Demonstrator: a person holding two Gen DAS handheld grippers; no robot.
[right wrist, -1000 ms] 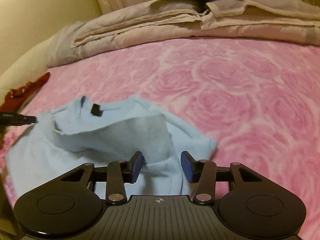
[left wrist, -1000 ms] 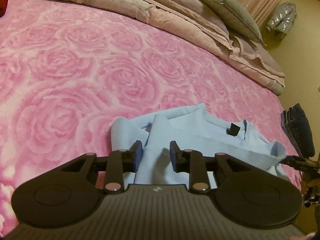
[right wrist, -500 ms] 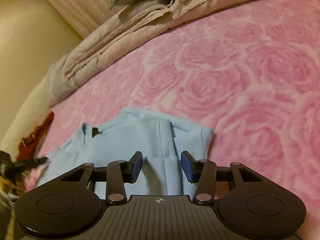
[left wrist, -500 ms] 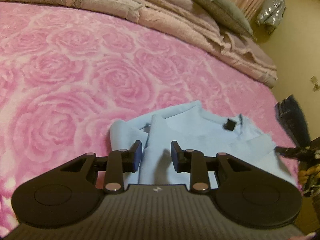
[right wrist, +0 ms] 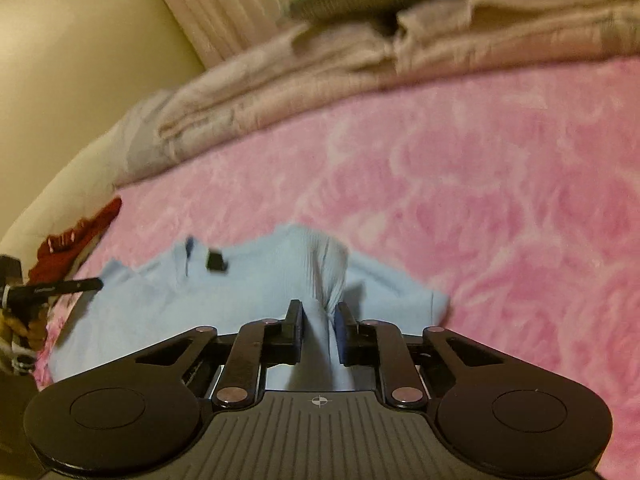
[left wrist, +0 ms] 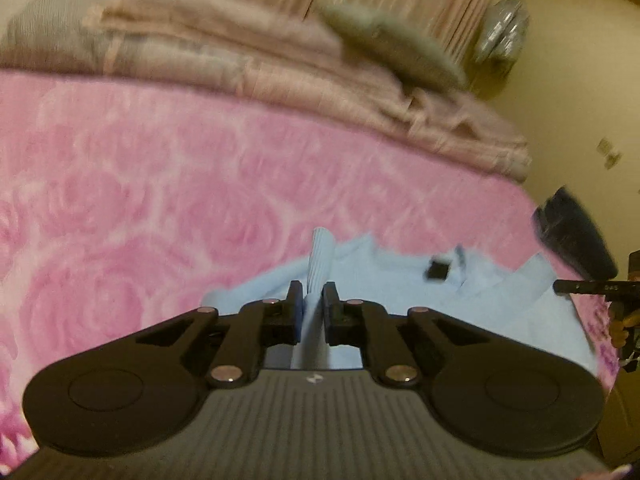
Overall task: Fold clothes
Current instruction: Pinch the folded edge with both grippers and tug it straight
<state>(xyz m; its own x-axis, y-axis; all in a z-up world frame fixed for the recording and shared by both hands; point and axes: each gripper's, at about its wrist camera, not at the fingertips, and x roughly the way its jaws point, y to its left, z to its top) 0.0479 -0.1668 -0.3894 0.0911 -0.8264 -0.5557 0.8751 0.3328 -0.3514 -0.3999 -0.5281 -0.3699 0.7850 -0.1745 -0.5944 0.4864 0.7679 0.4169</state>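
Observation:
A light blue sweater (left wrist: 400, 280) (right wrist: 240, 292) lies partly folded on the pink rose bedspread (left wrist: 160, 200), its black neck label (left wrist: 438, 269) (right wrist: 216, 261) facing up. My left gripper (left wrist: 313, 292) is at the sweater's left side, its jaws closing on a ribbed fold that stands up between the pads. At the sweater's right side, my right gripper (right wrist: 319, 310) has its jaws closing on a bunched ribbed strip, pinched between its pads. Each wrist view shows the other gripper's tip at the sweater's far edge.
Folded beige bedding (left wrist: 280, 72) (right wrist: 320, 80) and a green pillow (left wrist: 392, 48) lie along the far side of the bed. A dark navy folded garment (left wrist: 572, 236) sits at the bed's right edge and a red garment (right wrist: 76, 236) at its left edge.
Both grippers went from open over the sweater to closed on ribbed fabric. The pinched folds now stand up off the bed, and both views have tipped upward and blurred.

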